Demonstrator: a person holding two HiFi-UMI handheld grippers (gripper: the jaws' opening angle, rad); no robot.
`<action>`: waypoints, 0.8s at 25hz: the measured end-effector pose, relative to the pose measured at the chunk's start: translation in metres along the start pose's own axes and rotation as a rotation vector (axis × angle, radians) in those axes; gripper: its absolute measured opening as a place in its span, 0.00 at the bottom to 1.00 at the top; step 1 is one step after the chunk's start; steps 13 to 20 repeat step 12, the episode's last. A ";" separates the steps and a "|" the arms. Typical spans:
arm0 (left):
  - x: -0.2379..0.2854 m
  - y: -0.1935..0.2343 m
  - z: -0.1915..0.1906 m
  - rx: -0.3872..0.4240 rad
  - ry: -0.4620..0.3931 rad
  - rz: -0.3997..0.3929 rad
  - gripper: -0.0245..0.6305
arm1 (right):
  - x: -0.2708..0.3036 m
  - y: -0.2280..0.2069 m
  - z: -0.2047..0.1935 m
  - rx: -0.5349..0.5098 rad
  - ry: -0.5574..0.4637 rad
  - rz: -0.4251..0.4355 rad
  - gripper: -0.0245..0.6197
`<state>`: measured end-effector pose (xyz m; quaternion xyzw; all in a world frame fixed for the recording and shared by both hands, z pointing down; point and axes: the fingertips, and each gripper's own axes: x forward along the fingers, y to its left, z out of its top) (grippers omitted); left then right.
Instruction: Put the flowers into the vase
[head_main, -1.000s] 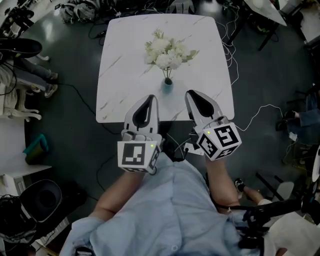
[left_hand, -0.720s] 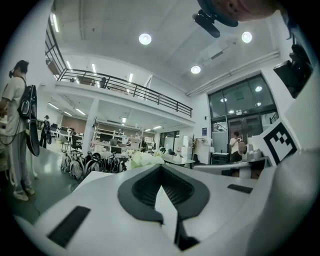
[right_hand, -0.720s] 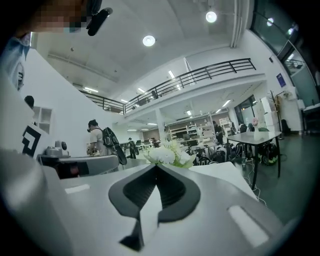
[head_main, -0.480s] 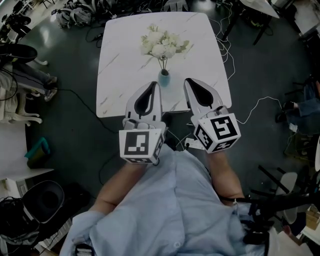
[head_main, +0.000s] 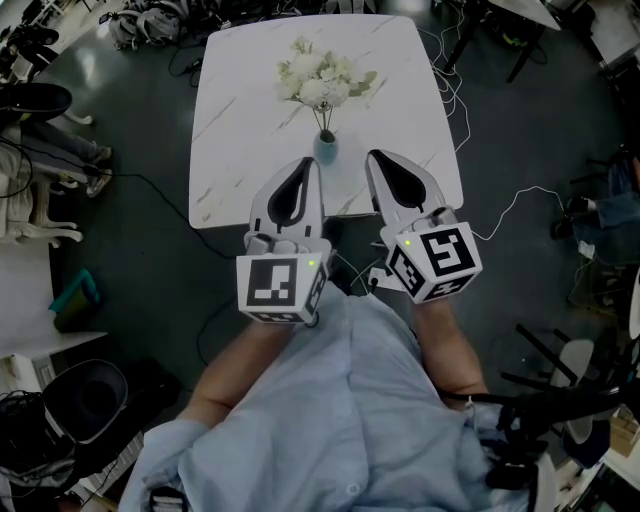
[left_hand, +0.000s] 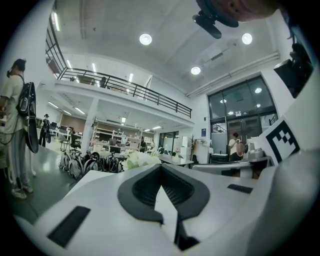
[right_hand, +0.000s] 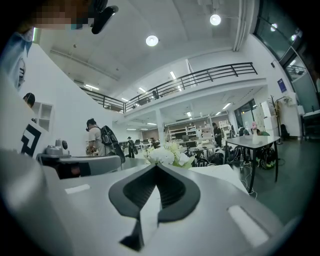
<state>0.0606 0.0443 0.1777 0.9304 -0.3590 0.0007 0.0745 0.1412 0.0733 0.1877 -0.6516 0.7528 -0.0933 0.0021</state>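
White flowers (head_main: 322, 78) stand in a small pale-blue vase (head_main: 325, 149) near the front middle of the white marble table (head_main: 240, 120). My left gripper (head_main: 306, 164) and my right gripper (head_main: 379, 158) hover side by side over the table's front edge, one on each side of the vase and apart from it. Both are shut with nothing between the jaws. In the left gripper view the closed tips (left_hand: 161, 166) hide all but the blooms (left_hand: 138, 159). In the right gripper view the flowers (right_hand: 167, 154) rise just above the shut tips (right_hand: 156, 165).
Cables (head_main: 470, 90) trail over the dark floor right of the table. Chairs and clutter (head_main: 50, 100) sit at the left, and a bin (head_main: 85, 400) at the lower left. People stand far off in the hall (right_hand: 97, 137).
Both grippers have lifted slightly and stay side by side. The table and vase now sit a little higher in the head view. The flowers have not moved in the vase.
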 end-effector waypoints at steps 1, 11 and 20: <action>0.000 0.000 -0.001 -0.001 0.001 -0.001 0.04 | 0.000 0.000 -0.001 0.000 0.001 0.000 0.04; 0.022 0.026 0.006 -0.020 0.021 -0.002 0.04 | 0.036 -0.001 0.004 0.015 0.023 0.005 0.04; 0.023 0.029 0.006 -0.020 0.021 -0.001 0.04 | 0.039 0.000 0.005 0.015 0.022 0.007 0.04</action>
